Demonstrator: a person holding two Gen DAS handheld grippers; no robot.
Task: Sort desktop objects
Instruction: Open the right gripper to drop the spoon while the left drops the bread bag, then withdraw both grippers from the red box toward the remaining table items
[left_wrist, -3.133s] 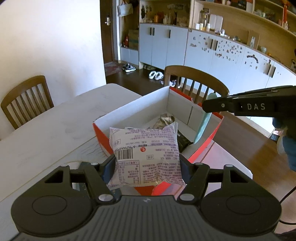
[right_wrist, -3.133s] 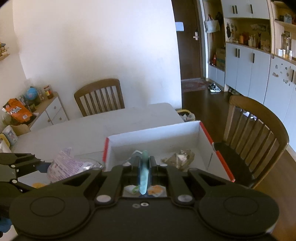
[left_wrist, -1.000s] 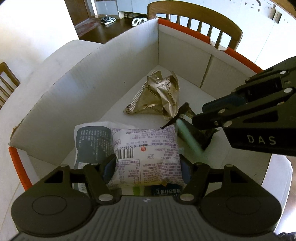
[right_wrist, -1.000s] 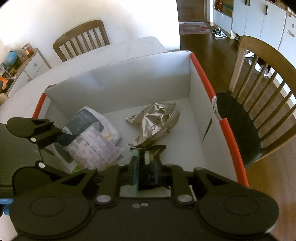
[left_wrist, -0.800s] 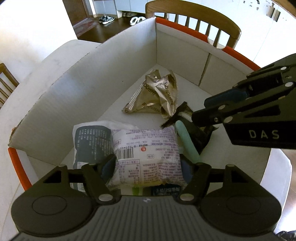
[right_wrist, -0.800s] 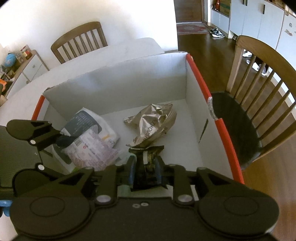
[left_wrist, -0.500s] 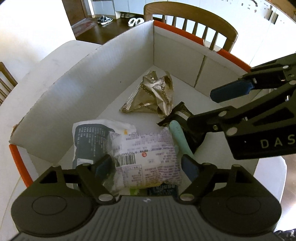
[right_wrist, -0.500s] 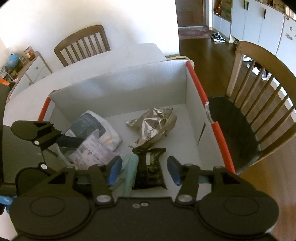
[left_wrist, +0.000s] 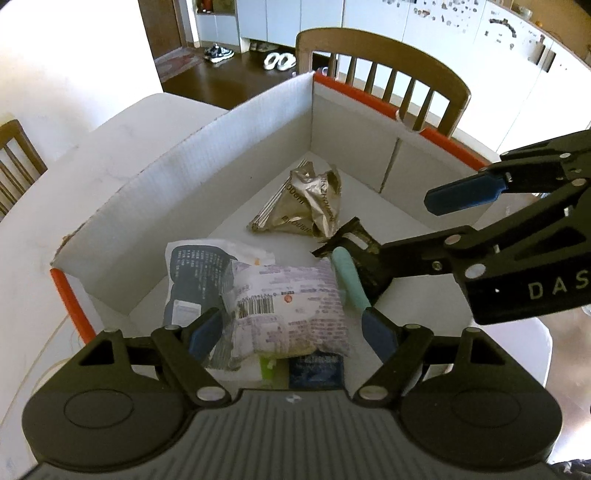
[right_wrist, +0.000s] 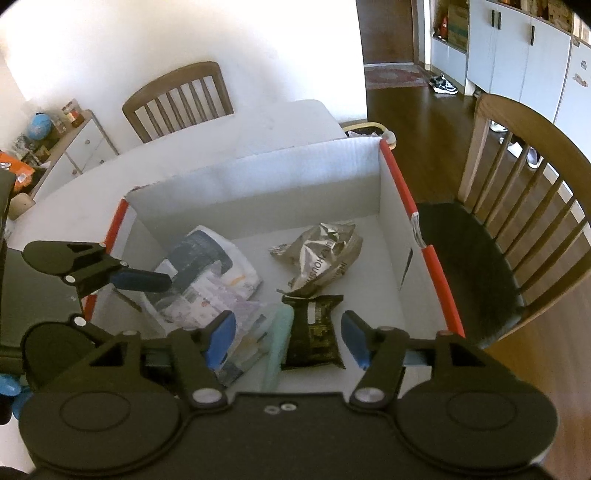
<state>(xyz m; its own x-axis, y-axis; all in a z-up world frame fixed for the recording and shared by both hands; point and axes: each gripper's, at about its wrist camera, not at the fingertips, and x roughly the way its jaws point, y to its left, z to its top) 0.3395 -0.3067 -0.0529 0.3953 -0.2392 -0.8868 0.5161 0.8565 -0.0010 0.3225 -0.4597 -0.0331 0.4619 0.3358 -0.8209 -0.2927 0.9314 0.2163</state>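
Both the left gripper (left_wrist: 291, 332) and the right gripper (right_wrist: 288, 338) hang with fingers spread apart, holding nothing, over the cardboard box (left_wrist: 207, 155). Inside it, near, lie the white snack packet (left_wrist: 291, 306), the mint-green stick (left_wrist: 349, 282) and a dark wrapper (right_wrist: 314, 332); the crumpled gold bag (left_wrist: 306, 203) sits farther in.

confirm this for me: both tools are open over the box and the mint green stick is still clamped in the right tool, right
Not quite. The right tool is open and holds nothing: the mint green stick lies loose in the box beside the dark packet, as the right wrist view shows. The left tool is open too.
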